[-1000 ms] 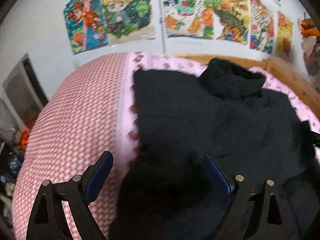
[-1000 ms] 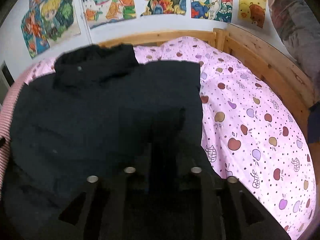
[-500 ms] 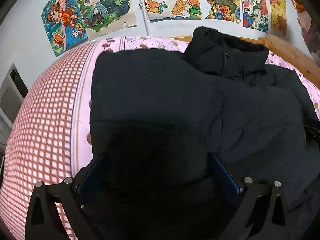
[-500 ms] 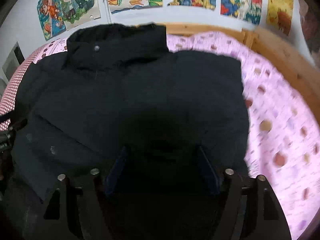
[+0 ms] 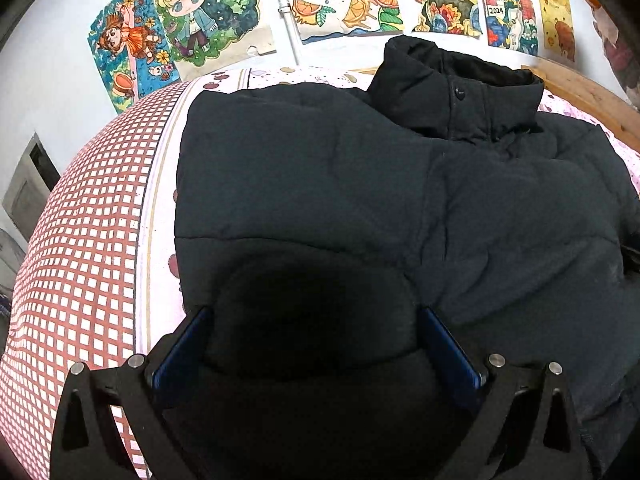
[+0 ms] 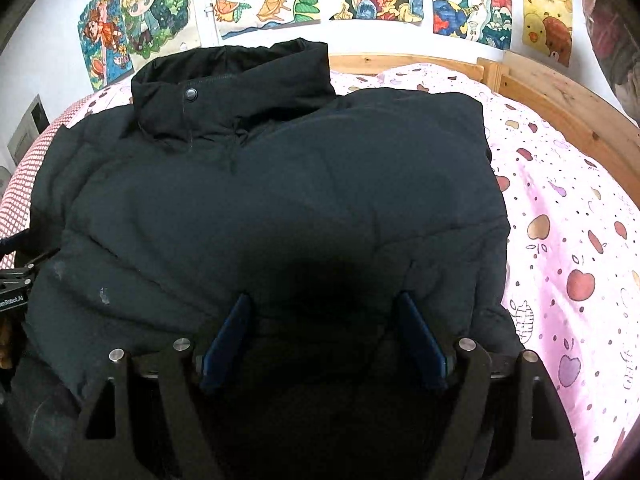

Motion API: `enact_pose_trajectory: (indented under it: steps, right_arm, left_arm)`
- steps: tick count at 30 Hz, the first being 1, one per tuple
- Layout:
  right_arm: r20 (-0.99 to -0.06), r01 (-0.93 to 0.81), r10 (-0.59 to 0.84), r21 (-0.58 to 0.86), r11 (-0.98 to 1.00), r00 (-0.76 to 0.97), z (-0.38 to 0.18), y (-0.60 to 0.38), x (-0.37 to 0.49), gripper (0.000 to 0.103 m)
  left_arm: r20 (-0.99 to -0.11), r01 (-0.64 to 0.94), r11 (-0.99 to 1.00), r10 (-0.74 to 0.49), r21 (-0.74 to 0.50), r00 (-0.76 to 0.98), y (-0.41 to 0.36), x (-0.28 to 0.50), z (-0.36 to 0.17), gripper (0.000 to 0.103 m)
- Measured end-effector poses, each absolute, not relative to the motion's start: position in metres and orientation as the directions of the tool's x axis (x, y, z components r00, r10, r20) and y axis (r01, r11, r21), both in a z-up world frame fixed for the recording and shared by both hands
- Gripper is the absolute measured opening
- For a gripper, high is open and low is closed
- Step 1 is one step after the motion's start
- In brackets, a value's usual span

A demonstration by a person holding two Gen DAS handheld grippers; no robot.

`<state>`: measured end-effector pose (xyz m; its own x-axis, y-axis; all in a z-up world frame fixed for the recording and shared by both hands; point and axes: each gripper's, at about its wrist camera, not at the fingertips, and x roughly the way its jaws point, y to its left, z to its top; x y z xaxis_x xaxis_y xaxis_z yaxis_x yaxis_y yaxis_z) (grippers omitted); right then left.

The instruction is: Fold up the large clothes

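Black jacket flat on bed

The jacket (image 6: 280,200) lies lengthwise, collar (image 6: 232,80) toward the headboard (image 6: 400,60). A poster (image 6: 468,0) reads "2024". Left gripper (image 5: 312,344) and right gripper (image 6: 324,332): jaws spread, right ones just opening, fabric bulging between both.

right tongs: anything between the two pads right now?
Yes. In the right wrist view, a dark fold of the black jacket bulges up between the right tongs. Jaws have just been opening, and the pads stand off the fabric.
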<state>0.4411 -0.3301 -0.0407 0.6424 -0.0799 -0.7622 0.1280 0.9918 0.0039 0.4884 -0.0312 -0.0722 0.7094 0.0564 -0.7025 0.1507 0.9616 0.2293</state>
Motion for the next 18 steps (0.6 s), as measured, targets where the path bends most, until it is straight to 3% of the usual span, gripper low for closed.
enact_pose_trajectory:
  steps: [9, 15, 18]
  right_arm:
    - [-0.745, 0.119, -0.065, 0.019, 0.993, 0.664, -0.044, -0.331, 0.436, 0.078]
    - [-0.749, 0.097, 0.003, 0.089, 0.991, 0.663, -0.035, -0.337, 0.434, 0.084]
    - [-0.747, 0.08, 0.054, 0.143, 0.987, 0.663, -0.018, -0.346, 0.438, 0.084]
  left_arm:
    - [-0.698, 0.149, 0.96, 0.062, 0.237, 0.714, -0.031, 0.487, -0.071, 0.103]
    - [-0.715, 0.187, 0.975, -0.045, 0.121, 0.697, -0.014, 0.495, -0.044, 0.103]
    - [-0.681, 0.184, 0.978, -0.066, 0.102, 0.73, -0.01, 0.511, -0.019, 0.103]
